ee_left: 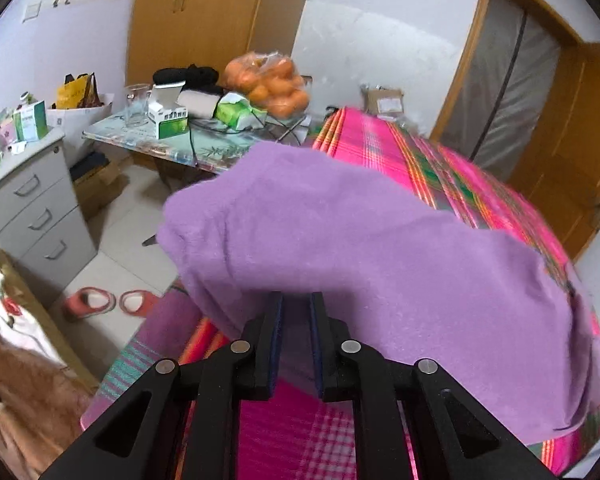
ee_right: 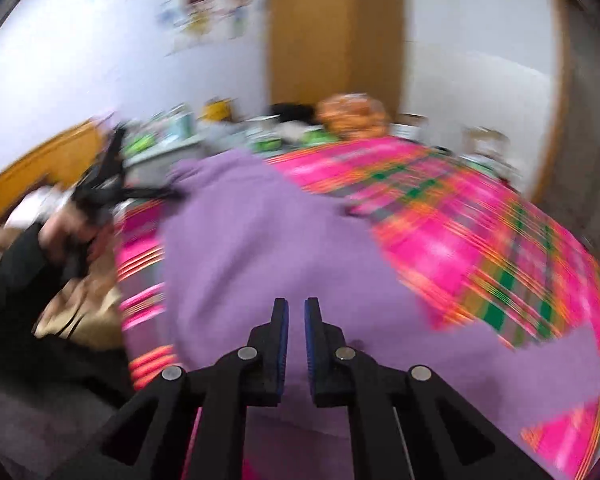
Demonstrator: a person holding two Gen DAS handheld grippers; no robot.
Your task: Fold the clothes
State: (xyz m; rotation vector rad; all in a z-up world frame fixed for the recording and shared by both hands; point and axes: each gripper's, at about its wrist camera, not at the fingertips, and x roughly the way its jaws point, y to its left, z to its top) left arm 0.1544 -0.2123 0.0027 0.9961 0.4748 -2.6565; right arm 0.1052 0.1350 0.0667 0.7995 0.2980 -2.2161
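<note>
While you hold a gripper in each hand, the purple cloth (ee_left: 340, 240) lies spread over the pink plaid sheet (ee_left: 440, 168) just ahead of both tools. Your left gripper (ee_left: 296, 304) has its two jaws close together, and a fold of the purple cloth sits pinched between the tips, so it grips the cloth. The cloth rises from those tips and drapes away in front of the tool. Off to the left of that tool you see a grey drawer chest (ee_left: 36, 208), and below it two red slippers (ee_left: 108, 302) on the floor. Far ahead stands a small table (ee_left: 148, 142) with a bag of oranges (ee_left: 276, 84) on it.

Your right gripper (ee_right: 296, 308) has its jaws nearly closed, with only a thin gap between the blue pads (ee_right: 282, 344). The purple cloth lies right under and ahead of the tips, but I cannot tell if any of it is caught between them (this view is very blurry). Up and to the left of this tool you can see your other gripper, at the far corner of the cloth.
</note>
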